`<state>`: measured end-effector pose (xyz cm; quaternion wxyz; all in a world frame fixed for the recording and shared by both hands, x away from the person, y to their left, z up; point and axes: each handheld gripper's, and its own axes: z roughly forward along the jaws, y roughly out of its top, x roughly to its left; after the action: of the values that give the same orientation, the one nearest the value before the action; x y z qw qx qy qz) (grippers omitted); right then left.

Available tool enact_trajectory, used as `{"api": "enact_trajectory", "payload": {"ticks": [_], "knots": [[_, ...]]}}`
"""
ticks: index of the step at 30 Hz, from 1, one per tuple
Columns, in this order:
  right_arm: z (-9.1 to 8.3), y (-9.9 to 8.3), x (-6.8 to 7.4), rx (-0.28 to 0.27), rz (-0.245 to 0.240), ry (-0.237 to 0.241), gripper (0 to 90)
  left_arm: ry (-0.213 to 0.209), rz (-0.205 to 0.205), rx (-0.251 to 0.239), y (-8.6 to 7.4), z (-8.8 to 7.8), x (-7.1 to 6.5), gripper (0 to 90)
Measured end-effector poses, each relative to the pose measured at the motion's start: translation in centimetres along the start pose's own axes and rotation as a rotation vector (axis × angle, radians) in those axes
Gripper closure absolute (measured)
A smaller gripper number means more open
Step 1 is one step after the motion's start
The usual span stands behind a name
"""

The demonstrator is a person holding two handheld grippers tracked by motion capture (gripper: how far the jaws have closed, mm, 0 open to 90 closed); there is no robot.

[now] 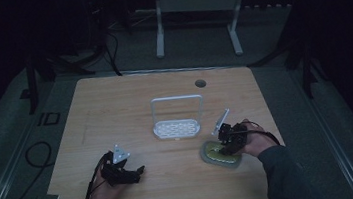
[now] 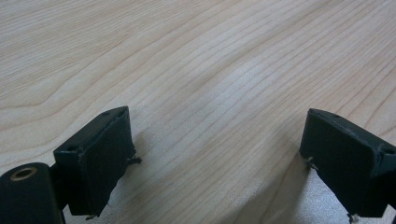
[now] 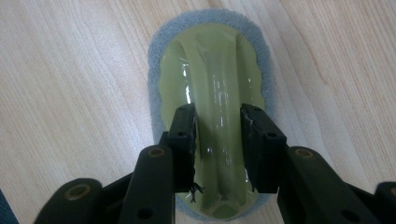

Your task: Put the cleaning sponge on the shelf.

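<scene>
An oval scrubber (image 3: 210, 60) with a grey pad underneath and a glossy yellow-green top lies flat on the wooden table (image 1: 115, 106), seen as a pale oval (image 1: 211, 157) at the front right. My right gripper (image 3: 218, 135) points down onto it, its two black pads (image 3: 184, 135) pressing either side of the raised ridge along the top; the high view has this gripper (image 1: 227, 146) over the scrubber's right half. My left gripper (image 2: 217, 135) rests low over bare wood at the front left (image 1: 140, 171), jaws wide apart with nothing between them.
A white rack (image 1: 176, 127) with a tall wire handle and a slotted base stands mid-table, just behind and left of the scrubber. A round cable hole (image 1: 200, 83) sits near the table's far edge. Dark floor and a white frame lie beyond.
</scene>
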<state>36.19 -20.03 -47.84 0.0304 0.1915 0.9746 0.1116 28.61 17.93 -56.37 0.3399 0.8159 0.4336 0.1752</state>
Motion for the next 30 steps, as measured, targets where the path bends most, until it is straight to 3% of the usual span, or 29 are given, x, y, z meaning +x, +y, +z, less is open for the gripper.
{"api": "enact_trajectory", "payload": {"ticks": [9,19,30], "knots": [[-0.2,0.3,0.4,0.030,-0.037,-0.017,71.1,0.000,0.001,0.000,0.0,0.0,0.0,9.5],[-0.5,0.3,0.8,0.020,-0.078,-0.040,71.2,0.000,0.001,0.000,0.0,0.0,0.0,9.5],[-1.3,1.9,1.6,-0.004,-0.138,-0.070,71.3,0.000,-0.002,-0.002,0.0,0.0,0.0,9.5]]}}
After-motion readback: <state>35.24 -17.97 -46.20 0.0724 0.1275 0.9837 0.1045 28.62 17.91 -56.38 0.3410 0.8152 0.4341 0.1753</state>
